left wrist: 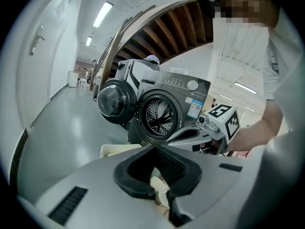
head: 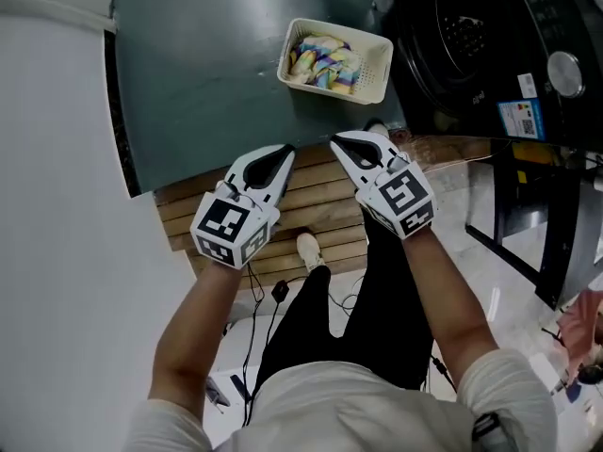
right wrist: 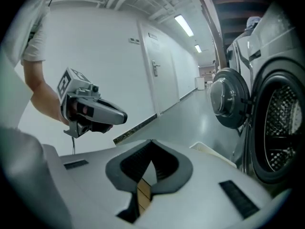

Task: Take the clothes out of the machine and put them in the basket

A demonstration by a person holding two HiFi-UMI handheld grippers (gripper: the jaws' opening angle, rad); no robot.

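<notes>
Now left gripper point(head: 280, 154) and right gripper point(head: 343, 143) closed on nothing, mid frame. Clothes point(head: 325, 59) in basket point(head: 375, 75), top centre. Drum point(head: 460, 28), upper right, looks bare; check inside carefully before stopping.

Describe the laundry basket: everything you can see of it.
The basket is a small, white, rectangular tub that looks like plastic, with rounded corners, a rolled rim and rows of small holes in its walls. It stands upright on the dark grey-green floor, turned slightly askew, just left of the dark washing machine. It holds a heap of crumpled clothes in pastel yellow, blue, pink and white. Apart from the floor and the clothes, nothing touches it.
</notes>
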